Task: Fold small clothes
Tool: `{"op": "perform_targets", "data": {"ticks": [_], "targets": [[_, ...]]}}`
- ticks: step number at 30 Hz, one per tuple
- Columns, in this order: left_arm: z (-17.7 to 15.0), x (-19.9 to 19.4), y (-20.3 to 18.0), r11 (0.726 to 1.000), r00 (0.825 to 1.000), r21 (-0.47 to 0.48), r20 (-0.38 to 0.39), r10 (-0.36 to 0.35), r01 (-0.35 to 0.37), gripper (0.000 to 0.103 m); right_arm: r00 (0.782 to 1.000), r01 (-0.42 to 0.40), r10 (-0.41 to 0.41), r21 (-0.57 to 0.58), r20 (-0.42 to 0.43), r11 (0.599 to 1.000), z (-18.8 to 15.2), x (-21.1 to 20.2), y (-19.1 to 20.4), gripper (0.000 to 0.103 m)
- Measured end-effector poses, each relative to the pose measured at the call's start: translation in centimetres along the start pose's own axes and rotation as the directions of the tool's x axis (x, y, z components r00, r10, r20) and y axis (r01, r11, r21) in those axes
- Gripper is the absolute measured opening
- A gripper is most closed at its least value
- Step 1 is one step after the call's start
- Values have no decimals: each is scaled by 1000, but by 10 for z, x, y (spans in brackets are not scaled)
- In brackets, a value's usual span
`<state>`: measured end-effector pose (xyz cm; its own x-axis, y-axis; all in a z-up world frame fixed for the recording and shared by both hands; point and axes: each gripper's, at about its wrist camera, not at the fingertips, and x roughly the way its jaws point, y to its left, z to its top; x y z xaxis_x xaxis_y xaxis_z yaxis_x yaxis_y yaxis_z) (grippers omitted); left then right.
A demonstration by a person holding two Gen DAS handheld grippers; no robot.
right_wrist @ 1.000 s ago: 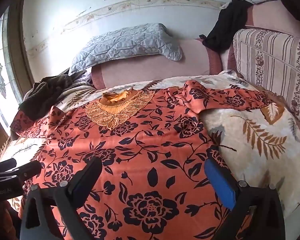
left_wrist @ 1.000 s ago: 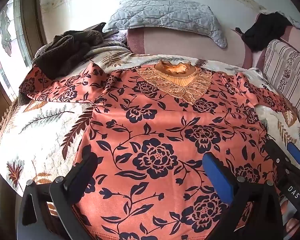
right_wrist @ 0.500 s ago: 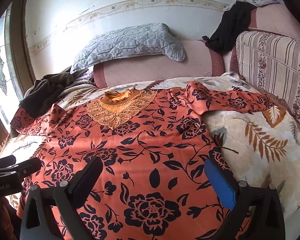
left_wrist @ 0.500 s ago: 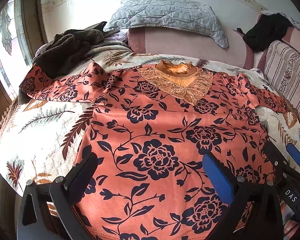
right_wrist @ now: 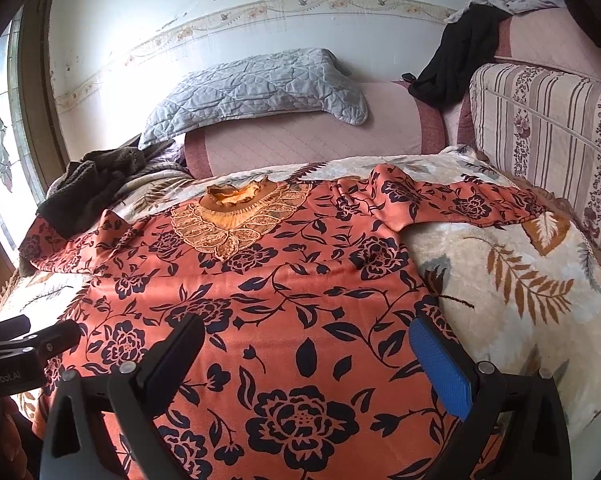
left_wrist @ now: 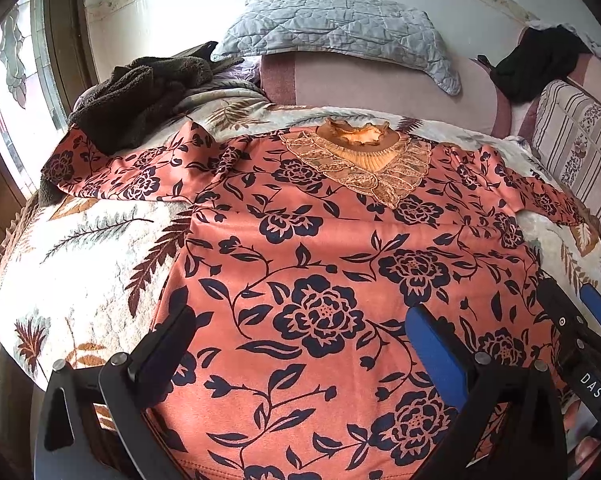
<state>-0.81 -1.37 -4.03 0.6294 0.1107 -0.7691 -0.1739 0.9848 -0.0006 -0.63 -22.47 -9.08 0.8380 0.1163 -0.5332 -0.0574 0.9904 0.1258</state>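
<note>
— Left wrist view first: what do you see?

— Blouse (left_wrist: 320,280), orange with dark flowers, lies flat and face up on the leaf-print blanket (left_wrist: 80,272) of the bed. Its lace collar (left_wrist: 360,160) points to the far edge, near the pink bolster (left_wrist: 380,88). One sleeve (left_wrist: 120,176) is spread toward the far left corner, where a dark fleece (left_wrist: 132,100) touches its cuff. The left gripper (left_wrist: 300,344) hovers above the hem with its fingers spread wide, holding nothing.

— And the right wrist view?

— The same garment reaches the near edge. The other sleeve (right_wrist: 460,204) stretches toward the right edge, beside the striped cushion (right_wrist: 540,140). The right gripper (right_wrist: 306,350) is also spread apart and empty, above the lower right part of the cloth. The left tool shows at the left border.

— No fold is made yet, I think. How to begin well?

— I would pinch each sleeve near the cuff, taking only one layer, and carry it across the chest, so the sides become straight. The fabric looks smooth and slippery, so a deep pinch is safer. Better to free the left cuff from the fleece first, or it may drag.
</note>
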Motion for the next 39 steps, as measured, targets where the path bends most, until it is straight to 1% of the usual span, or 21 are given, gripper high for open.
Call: {"op": "perform_targets", "data": {"ticks": [30, 39], "targets": [[-2, 4, 3, 1000, 1000, 3, -2, 7, -7, 103, 1000, -8, 8, 5, -8, 1000, 0, 2, 3, 103], [-3, 5, 2, 1000, 1000, 6, -6, 7, -7, 103, 1000, 7, -7, 4, -12, 1000, 1, 4, -1, 103]]}}
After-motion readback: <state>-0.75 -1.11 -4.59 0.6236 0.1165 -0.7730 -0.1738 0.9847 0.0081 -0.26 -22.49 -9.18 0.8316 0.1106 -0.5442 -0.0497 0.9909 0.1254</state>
